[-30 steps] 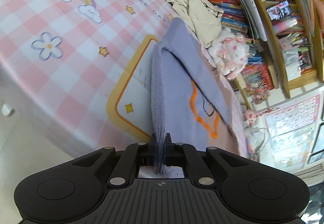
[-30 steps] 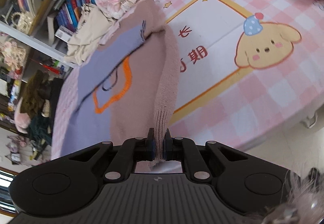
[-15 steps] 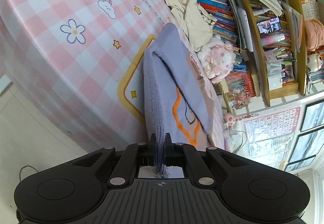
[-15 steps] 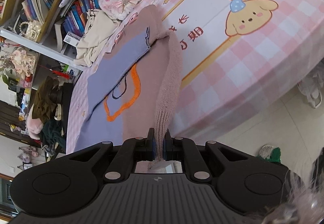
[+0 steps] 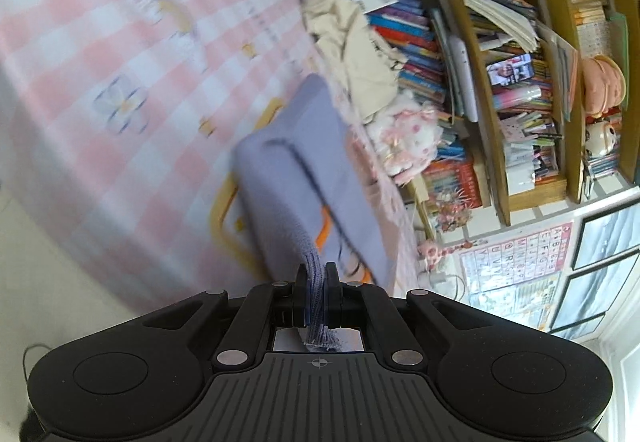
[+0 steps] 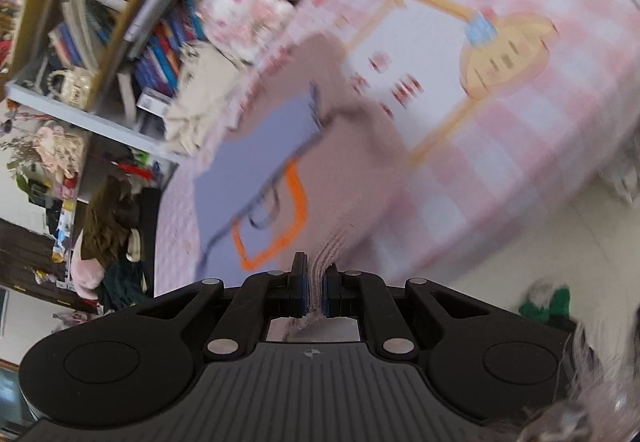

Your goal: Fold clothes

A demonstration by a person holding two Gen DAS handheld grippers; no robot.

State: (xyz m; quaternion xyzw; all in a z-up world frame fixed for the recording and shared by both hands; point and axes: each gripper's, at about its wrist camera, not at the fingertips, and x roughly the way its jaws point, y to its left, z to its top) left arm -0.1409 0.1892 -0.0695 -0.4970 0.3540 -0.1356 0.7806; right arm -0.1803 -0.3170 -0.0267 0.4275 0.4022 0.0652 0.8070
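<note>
A knitted sweater, half lavender [image 5: 288,178] and half dusty pink [image 6: 360,162] with an orange outline on its front, lies stretched over the pink checked tablecloth [image 5: 100,54]. My left gripper [image 5: 316,282] is shut on the ribbed lavender cuff. My right gripper [image 6: 316,278] is shut on the ribbed pink cuff. Both sleeves run taut from the jaws back to the sweater's body. Both views are blurred by motion.
A cream garment [image 5: 352,42] and a pink plush toy [image 5: 408,130] lie at the table's far edge against crowded bookshelves [image 5: 500,62]. The cloth has a yellow dog print [image 6: 504,54]. Pale floor [image 6: 520,254] lies below the table's edge, with a green item [image 6: 548,302] on it.
Both grippers have pulled back and up from the table with the cuffs held, drawing the sleeves out; the views have swung and now blur.
</note>
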